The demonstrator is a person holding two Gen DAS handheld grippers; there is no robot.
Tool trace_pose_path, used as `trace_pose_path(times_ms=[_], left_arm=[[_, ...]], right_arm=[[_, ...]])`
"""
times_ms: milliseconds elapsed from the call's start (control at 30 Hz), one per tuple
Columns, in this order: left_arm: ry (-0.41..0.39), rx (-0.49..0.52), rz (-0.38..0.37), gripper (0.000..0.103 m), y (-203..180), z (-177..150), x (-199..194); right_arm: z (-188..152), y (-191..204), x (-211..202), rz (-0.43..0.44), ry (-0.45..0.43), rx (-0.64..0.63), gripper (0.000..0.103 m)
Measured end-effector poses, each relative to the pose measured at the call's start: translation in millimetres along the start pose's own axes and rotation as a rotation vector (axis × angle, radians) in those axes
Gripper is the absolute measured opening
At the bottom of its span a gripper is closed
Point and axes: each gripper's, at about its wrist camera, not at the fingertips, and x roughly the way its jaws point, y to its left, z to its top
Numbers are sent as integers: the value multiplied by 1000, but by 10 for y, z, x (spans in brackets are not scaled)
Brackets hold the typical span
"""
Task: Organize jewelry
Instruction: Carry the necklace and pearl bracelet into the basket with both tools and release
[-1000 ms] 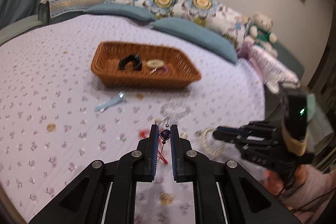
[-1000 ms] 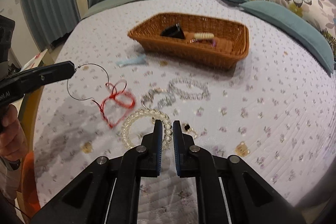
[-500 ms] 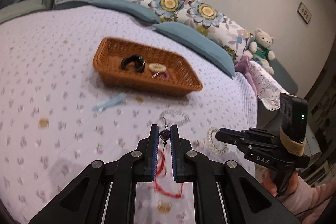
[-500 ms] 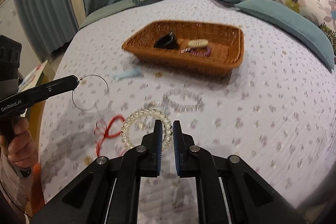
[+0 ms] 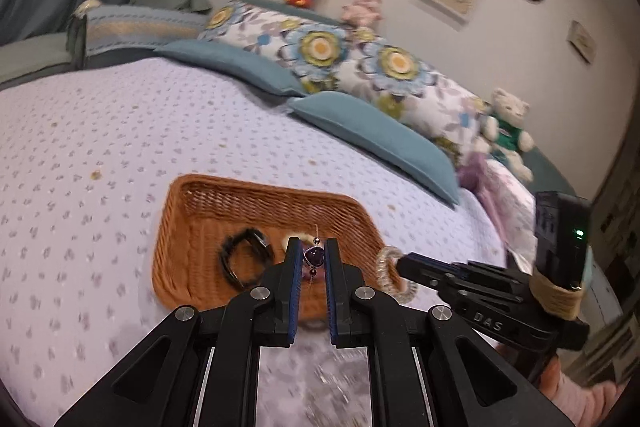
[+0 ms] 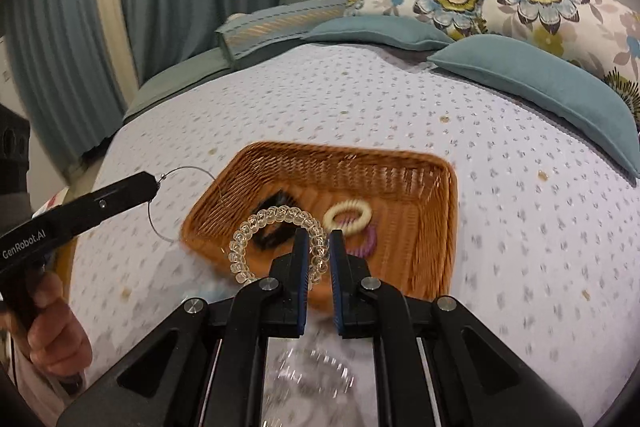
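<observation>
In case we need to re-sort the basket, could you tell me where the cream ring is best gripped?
Pinch one arc of the cream ring from straight above: it lies roughly flat in the basket, hole up, partly on the purple tie; the walls likely block sideways approaches.

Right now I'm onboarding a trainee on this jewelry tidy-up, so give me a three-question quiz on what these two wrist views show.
1. True or false: the wicker basket is empty.
2. What does the right gripper hold?
A. a clear spiral hair tie
B. a red cord
C. a comb
3. Fill in: the left gripper is clamped on a wire hoop with a ___ heart pendant.

Key: 1 false, it holds a black clip and a cream hair ring. 2 A. 3 purple.
</observation>
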Motion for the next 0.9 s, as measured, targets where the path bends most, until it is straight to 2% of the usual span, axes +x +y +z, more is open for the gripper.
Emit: trace_pose_path(times_ms=[100, 200, 433, 633, 700, 767, 833, 900], left_arm=[[13, -33, 60, 11, 175, 169, 285], [31, -25, 121, 11, 291, 254, 509], [148, 29, 193, 11, 375, 131, 1061], [200, -12, 178, 11, 471, -38, 1274], [222, -22, 171, 11, 479, -65, 1306], [250, -62, 116, 19, 523, -72, 1293], [213, -88, 78, 47, 530, -58, 1179], [145, -90, 66, 56, 529, -41, 964]], right_arm=[[164, -78, 326, -39, 43, 2, 12], [233, -142, 616, -56, 99, 4, 12], [170, -222, 1109, -70, 219, 47, 12], [133, -355, 1227, -48, 253, 90, 12], [141, -387, 1217, -46, 250, 100, 16], [130, -427, 1196, -27, 250, 118, 36], [115, -465, 1124, -17, 238, 134, 41], [91, -490, 1004, -5, 220, 139, 41]])
